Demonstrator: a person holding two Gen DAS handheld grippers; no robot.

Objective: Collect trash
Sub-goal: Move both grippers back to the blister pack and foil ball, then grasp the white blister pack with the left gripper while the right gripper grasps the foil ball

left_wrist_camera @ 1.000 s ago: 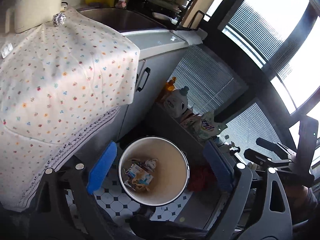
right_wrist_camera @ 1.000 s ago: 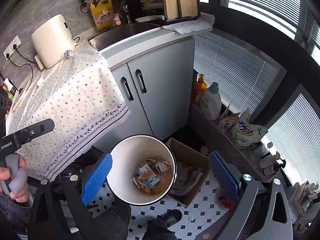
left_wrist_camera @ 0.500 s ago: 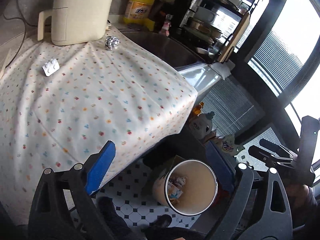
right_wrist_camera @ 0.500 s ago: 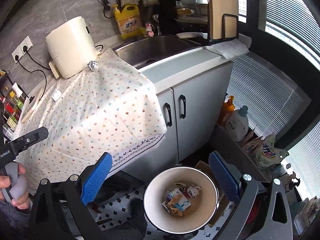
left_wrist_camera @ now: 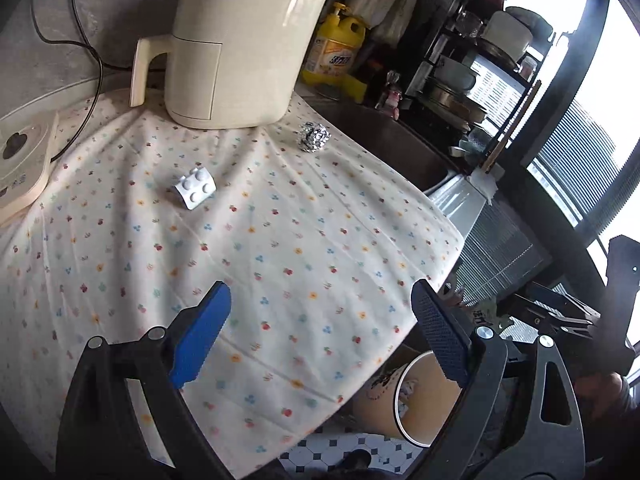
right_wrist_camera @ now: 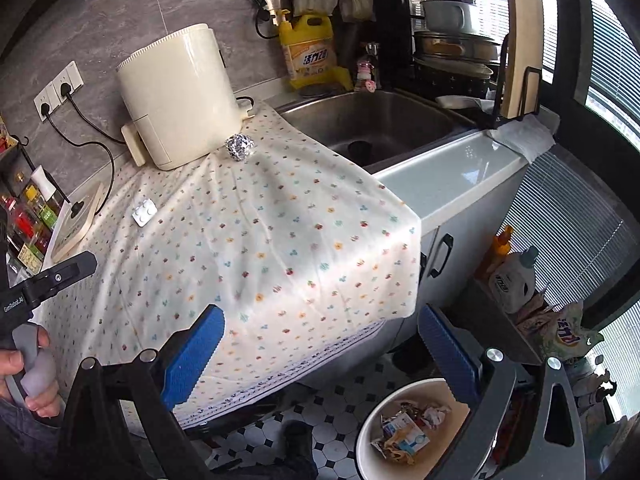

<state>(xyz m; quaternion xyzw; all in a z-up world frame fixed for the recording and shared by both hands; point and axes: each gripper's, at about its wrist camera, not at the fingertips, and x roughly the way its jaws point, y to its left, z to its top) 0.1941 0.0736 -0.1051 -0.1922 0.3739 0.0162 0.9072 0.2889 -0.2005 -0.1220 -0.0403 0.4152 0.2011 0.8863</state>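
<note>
The foil ball [left_wrist_camera: 314, 136] sits on the flowery cloth [left_wrist_camera: 280, 248], just beside the big cream cooker [left_wrist_camera: 240, 40]. The little white pill pack [left_wrist_camera: 195, 188] lies on the cloth too, a bit nearer and apart from the ball. These two look like the trash left to pick up.

A moment ago both cameras looked down into the bin on the floor. Now both have swung up to look at the counter. I think this means the last drop is done and the hands are going back for more.

The left claw [left_wrist_camera: 320, 336] is wide open and holds nothing. The right claw [right_wrist_camera: 320, 356] is wide open too, and empty. Both hang over the near edge of the cloth, well apart from the ball and the pack.

The bin [right_wrist_camera: 368, 436] stands on the tiled floor [right_wrist_camera: 328, 408] below the counter, with crumpled paper and wrappers in it.

Past the cloth is a metal sink [right_wrist_camera: 380, 120]. A yellow soap bottle [right_wrist_camera: 308, 52] stands behind it, and a rack of dishes [right_wrist_camera: 456, 44] is next to it. Big windows with blinds [right_wrist_camera: 560, 216] are on the right side
</note>
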